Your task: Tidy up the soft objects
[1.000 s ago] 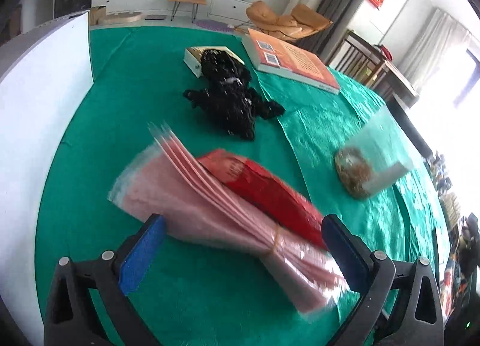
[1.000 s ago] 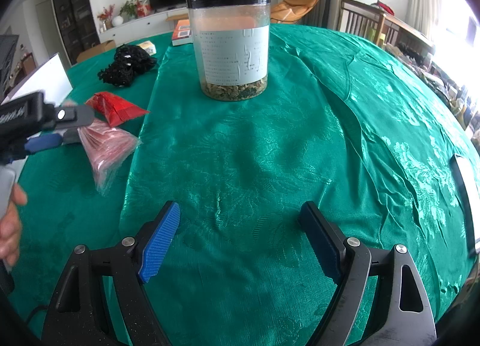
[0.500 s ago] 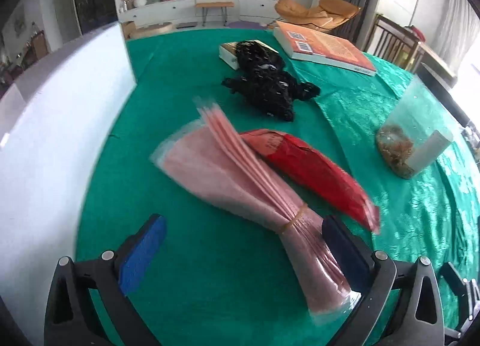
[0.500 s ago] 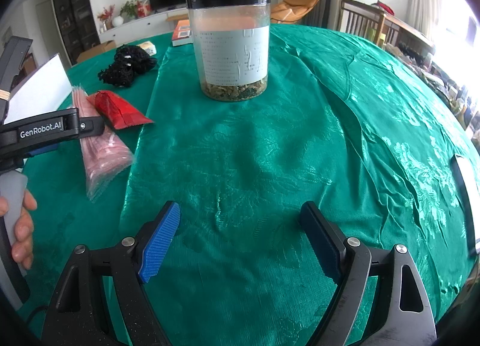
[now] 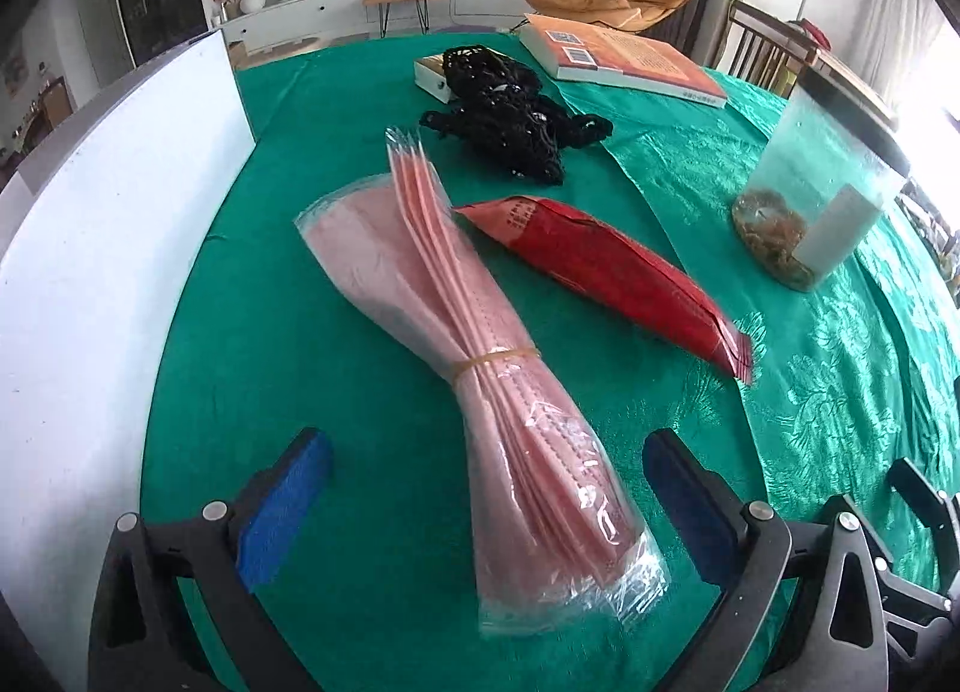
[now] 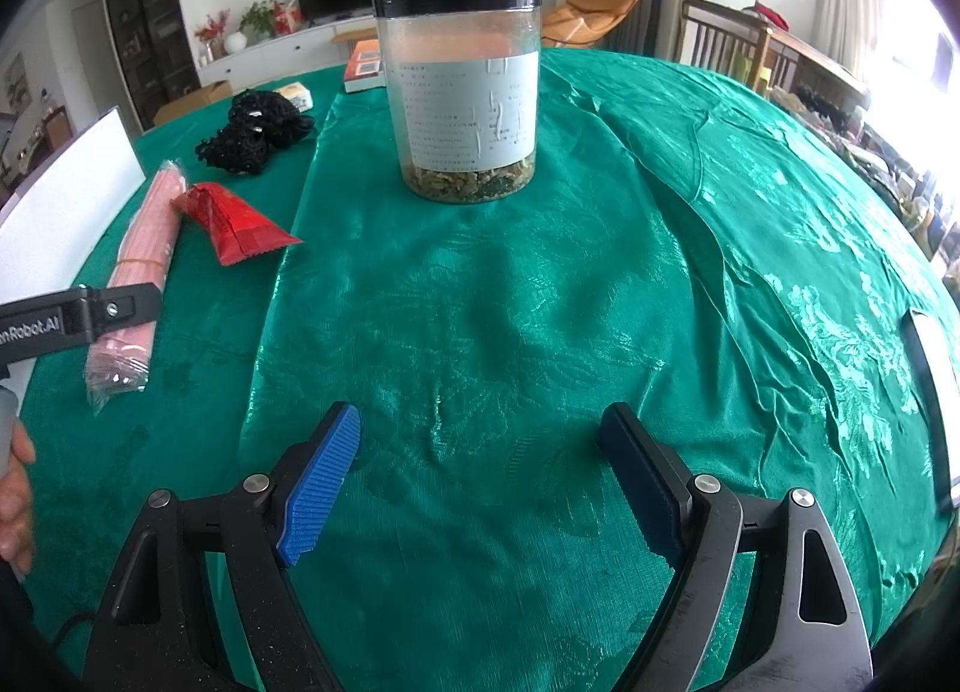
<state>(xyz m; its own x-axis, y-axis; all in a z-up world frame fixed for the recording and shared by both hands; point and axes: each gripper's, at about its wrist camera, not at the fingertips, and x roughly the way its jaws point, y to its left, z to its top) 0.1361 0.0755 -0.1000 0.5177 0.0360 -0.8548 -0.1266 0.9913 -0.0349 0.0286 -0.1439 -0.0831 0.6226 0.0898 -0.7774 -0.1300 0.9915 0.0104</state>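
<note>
Banded bag bundle [image 5: 480,344] left of foil packet [image 5: 606,266], mesh heap [image 5: 516,116] behind, jar [image 5: 816,176] far right.

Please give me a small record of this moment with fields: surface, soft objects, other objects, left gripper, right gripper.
surface: green tablecloth
soft objects: pink bag bundle bound with a rubber band; red packet beside it; black mesh item farther back
other objects: clear jar with black lid; orange book; white board
left gripper: open, fingers either side of the bundle's near end, not closed on it
right gripper: open, empty, over bare cloth
</note>
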